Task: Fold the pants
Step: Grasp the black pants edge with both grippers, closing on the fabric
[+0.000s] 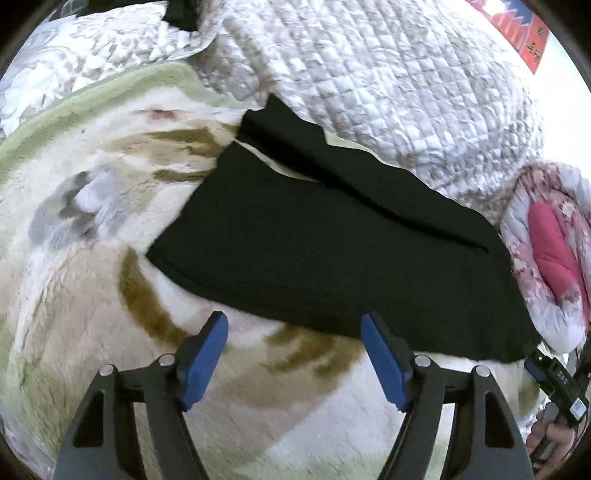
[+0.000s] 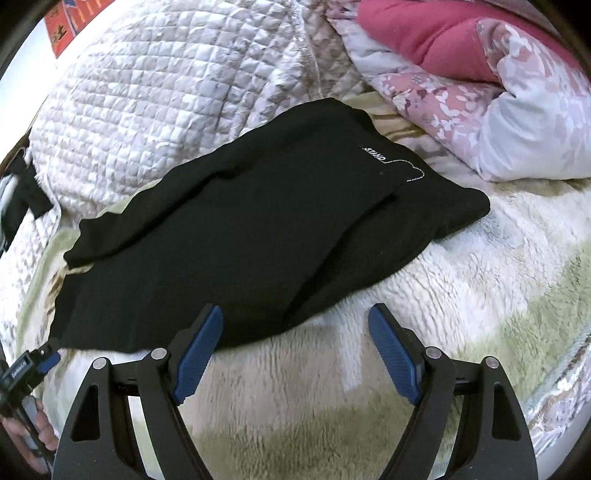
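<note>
On the fleecy blanket point(image 2: 461, 258) our black pants point(image 2: 258, 221) lie flat (legs together). Our left gripper point(image 1: 294, 360) and right gripper point(image 2: 295, 352) hover beside them, jaws apart, empty.

pants point(image 2: 236, 221): black | blanket point(image 2: 461, 280): cream, olive-brown swirls | quilt point(image 2: 147, 92): white-beige diamonds

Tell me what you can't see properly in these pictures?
- Pants, right wrist view: black folds merge, so the layers cannot be counted.
- White label, right wrist view: too small to read fully.
- Red poster, left wrist view: cut off by the edge.
- Right hand-held gripper, left wrist view: only one blue tip shows at the edge.
- Hand, right wrist view: mostly cut off.
</note>
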